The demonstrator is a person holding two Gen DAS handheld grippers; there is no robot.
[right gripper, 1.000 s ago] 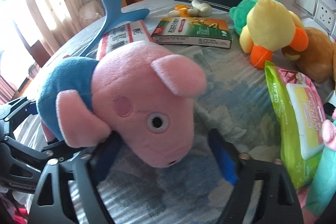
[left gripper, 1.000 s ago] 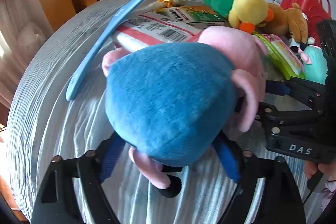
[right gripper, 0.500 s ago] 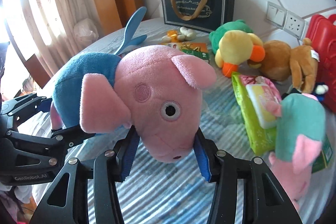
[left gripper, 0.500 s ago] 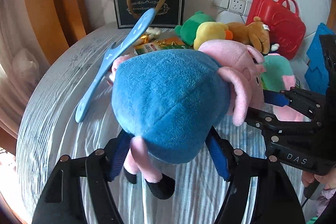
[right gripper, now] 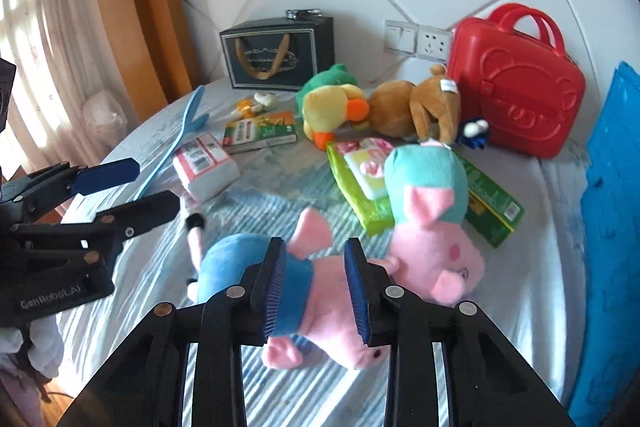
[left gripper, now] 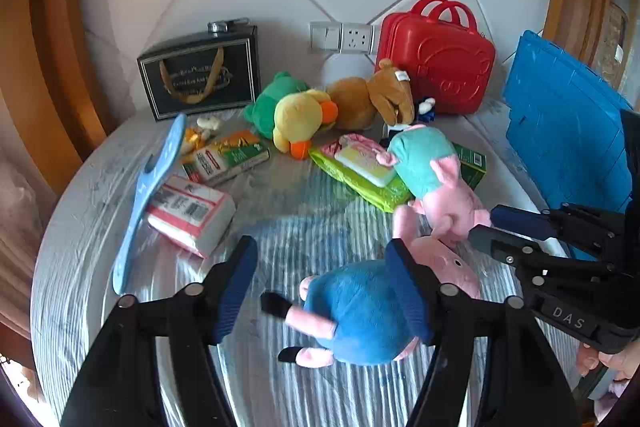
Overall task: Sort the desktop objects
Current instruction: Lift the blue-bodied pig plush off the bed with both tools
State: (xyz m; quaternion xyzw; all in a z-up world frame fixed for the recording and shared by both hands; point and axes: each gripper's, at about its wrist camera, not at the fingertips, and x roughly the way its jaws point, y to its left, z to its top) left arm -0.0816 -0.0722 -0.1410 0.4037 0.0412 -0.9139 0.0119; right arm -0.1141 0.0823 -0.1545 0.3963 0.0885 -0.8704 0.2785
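A pink pig plush in a blue shirt [left gripper: 360, 311] [right gripper: 320, 291] lies on its side on the striped tablecloth [left gripper: 280, 219], free of both grippers. My left gripper [left gripper: 324, 279] hovers above it with its jaws opening and nothing between them; its right finger [left gripper: 408, 291] hides part of the pig. My right gripper [right gripper: 316, 283] is also raised over the pig, shut with only a narrow gap and nothing held. In the left wrist view the right gripper [left gripper: 484, 229] shows at the right, its tips close together. The left gripper [right gripper: 156, 187] shows at the left of the right wrist view.
A second pig plush in teal [left gripper: 424, 167] lies on a green wipes pack [left gripper: 360, 179]. Behind are a yellow duck [left gripper: 300, 115], brown bear [left gripper: 372, 99], red case [left gripper: 436, 59], dark gift bag [left gripper: 200, 75] and blue crate [left gripper: 560, 131]. At the left lie a tissue pack [left gripper: 188, 215] and a blue paddle [left gripper: 148, 195].
Both grippers let go of the blue-shirted pig, which now lies on the cloth. Both rose and pulled back, widening the view. The right jaws closed.
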